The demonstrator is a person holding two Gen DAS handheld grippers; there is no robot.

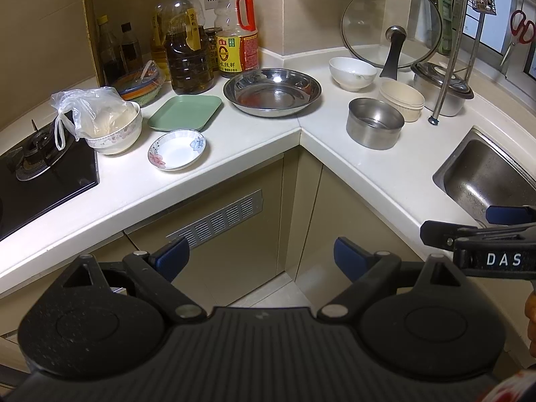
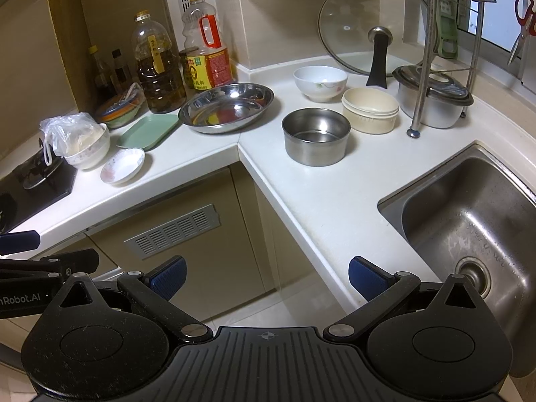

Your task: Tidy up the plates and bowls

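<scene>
Steel dish (image 1: pixel 272 91) sits at the counter (image 1: pixel 234 140) corner, steel bowl (image 1: pixel 374 122) nearer the sink (image 2: pixel 469 221); my left gripper (image 1: pixel 261 256) and right gripper (image 2: pixel 266 276) gape empty

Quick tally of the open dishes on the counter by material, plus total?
Stainless steel: 2, the wide steel plate and the steel bowl
White ceramic: 3, the floral saucer, the bowl holding a plastic bag, the white bowl
Green plastic: 1, the square green plate
Cream: 1, the cream bowl
Total: 7
</scene>
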